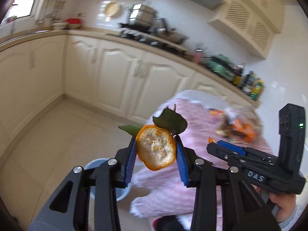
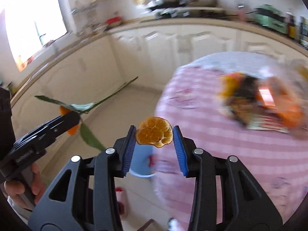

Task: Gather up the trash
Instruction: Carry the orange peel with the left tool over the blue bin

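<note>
The left hand-held gripper (image 1: 156,150) pinched a curled orange peel (image 1: 156,150) with dark glossy leaves. The right hand-held gripper (image 2: 154,137) clamped a dry, wrinkled peel piece (image 2: 154,134). Both hung above the pink striped cloth of the tabletop (image 2: 221,144), near a blue bin (image 2: 141,163) on the tiled floor.

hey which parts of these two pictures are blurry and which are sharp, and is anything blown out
Left wrist view: the orange peel in the left gripper is sharp; counter and trash pile smear. Right wrist view: the peel piece in the right gripper is sharp, the pink tablecloth streaks, the window is blown out.
</note>
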`<move>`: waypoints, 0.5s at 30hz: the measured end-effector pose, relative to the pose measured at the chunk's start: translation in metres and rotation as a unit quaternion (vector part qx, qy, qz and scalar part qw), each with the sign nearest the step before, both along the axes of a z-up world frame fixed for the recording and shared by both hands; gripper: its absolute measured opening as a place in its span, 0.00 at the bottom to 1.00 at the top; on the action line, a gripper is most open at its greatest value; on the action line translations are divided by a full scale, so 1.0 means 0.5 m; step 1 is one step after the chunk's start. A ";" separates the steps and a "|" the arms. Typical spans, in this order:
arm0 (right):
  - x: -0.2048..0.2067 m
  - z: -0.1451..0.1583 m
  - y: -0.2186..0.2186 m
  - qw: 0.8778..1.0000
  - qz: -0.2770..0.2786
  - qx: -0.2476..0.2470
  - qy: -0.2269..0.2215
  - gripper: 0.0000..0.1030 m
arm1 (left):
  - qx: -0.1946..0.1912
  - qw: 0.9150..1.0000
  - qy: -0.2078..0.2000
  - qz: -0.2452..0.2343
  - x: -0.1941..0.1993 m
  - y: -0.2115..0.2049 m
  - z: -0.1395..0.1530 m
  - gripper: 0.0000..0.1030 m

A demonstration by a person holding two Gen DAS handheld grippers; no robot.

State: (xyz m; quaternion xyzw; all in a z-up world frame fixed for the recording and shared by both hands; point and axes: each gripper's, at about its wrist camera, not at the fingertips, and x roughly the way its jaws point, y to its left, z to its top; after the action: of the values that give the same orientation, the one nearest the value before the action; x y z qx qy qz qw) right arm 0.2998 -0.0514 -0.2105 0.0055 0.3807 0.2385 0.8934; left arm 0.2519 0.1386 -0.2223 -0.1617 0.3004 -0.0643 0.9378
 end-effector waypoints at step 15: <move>0.144 -0.298 0.253 0.986 0.073 -0.089 0.122 0.37 | 0.000 0.971 0.230 0.062 0.178 0.170 -0.350 0.37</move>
State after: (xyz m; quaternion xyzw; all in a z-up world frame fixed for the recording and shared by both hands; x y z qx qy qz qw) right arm 0.3717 0.0753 -0.3595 -0.0726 0.5063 0.2657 0.8172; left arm 0.3409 0.2234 -0.3971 -0.1907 0.4976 0.0327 0.8455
